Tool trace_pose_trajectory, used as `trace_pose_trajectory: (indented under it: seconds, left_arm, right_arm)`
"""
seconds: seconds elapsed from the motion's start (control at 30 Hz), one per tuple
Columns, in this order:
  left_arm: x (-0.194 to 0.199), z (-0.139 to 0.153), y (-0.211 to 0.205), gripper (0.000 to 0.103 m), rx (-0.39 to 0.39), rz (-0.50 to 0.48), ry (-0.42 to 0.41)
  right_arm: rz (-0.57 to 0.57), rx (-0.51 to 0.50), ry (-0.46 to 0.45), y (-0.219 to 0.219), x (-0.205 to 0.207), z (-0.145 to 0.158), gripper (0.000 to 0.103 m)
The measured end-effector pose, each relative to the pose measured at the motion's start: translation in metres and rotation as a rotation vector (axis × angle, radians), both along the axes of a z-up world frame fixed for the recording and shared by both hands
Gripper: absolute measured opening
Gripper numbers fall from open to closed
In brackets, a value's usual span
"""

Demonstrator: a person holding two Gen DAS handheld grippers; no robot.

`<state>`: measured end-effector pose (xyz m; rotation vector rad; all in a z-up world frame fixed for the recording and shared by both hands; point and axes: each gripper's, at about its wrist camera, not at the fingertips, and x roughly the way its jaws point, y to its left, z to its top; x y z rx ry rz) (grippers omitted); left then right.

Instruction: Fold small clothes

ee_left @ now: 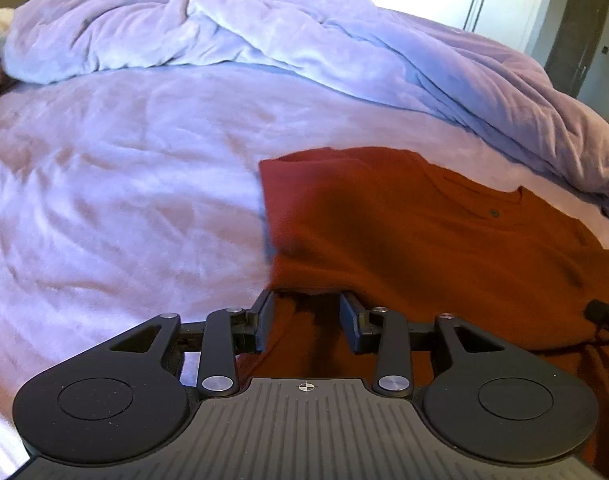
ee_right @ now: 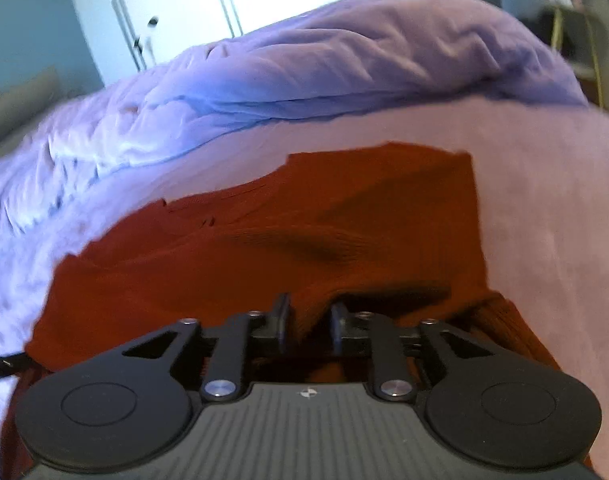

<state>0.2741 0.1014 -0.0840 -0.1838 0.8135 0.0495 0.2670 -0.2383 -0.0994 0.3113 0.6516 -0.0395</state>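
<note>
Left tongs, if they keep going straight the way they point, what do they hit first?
Probably the red shirt: the left tongs already sit over its near edge, fabric between them. Depth is hard to judge.

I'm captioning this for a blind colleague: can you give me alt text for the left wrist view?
The left gripper, fingers parted, reaches over the near edge of a rust-red buttoned shirt lying on a lavender bedsheet. A rumpled lavender duvet is heaped behind it.

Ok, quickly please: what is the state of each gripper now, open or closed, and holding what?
Left gripper: open, over the red shirt, with cloth between its fingers but not clamped.
Right gripper: closed on a fold of the red shirt.
</note>
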Motion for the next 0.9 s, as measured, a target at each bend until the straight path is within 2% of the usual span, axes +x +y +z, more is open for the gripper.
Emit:
trace_pose_trajectory:
  seconds: [0.1, 0.23, 0.27, 0.33, 0.4, 0.47, 0.5, 0.57, 0.63, 0.7, 0.8, 0.87, 0.9]
  left_arm:
    - [0.002, -0.002, -0.004, 0.048, 0.023, -0.009, 0.013]
    - [0.003, -0.003, -0.006, 0.049, 0.049, -0.018, 0.024]
    - [0.002, -0.003, -0.006, 0.049, 0.047, -0.017, 0.024]
    - [0.002, -0.002, -0.005, 0.050, 0.041, -0.011, 0.026]
    - [0.001, -0.001, -0.004, 0.050, 0.039, -0.004, 0.023]
    - [0.000, 0.001, -0.004, 0.051, 0.040, -0.010, 0.009]
    - [0.001, 0.002, -0.005, 0.052, 0.043, -0.013, 0.008]
    - [0.002, 0.002, -0.006, 0.053, 0.048, -0.007, 0.007]
    - [0.004, 0.001, -0.007, 0.054, 0.043, -0.004, 0.017]
    - [0.004, -0.001, -0.007, 0.054, 0.041, 0.001, 0.026]
    - [0.003, -0.002, -0.006, 0.054, 0.048, -0.003, 0.032]
    - [0.003, -0.001, -0.006, 0.055, 0.058, -0.005, 0.028]
    - [0.004, -0.001, -0.005, 0.055, 0.061, -0.003, 0.028]
  right_arm:
    - [-0.033, 0.067, -0.025, -0.015, -0.001, -0.001, 0.026]
    - [-0.077, 0.186, -0.005, -0.031, 0.013, -0.010, 0.026]
    - [-0.084, 0.196, 0.007, -0.034, 0.016, -0.012, 0.024]
    - [-0.087, 0.184, 0.039, -0.030, 0.030, -0.013, 0.009]
    - [-0.074, 0.148, 0.050, -0.029, 0.034, -0.011, 0.005]
    - [-0.070, 0.100, -0.007, -0.028, 0.027, 0.001, 0.005]
    - [-0.075, 0.079, -0.071, -0.029, 0.021, 0.012, 0.005]
    - [-0.082, 0.109, -0.213, -0.037, 0.007, 0.032, 0.005]
    - [-0.113, 0.106, -0.271, -0.046, 0.002, 0.040, 0.005]
    - [-0.123, 0.079, -0.230, -0.055, 0.008, 0.033, 0.005]
    - [-0.129, 0.079, -0.056, -0.070, 0.025, 0.001, 0.006]
    - [-0.121, 0.098, -0.015, -0.077, 0.025, -0.011, 0.006]
    - [-0.123, 0.115, -0.026, -0.080, 0.022, -0.012, 0.006]
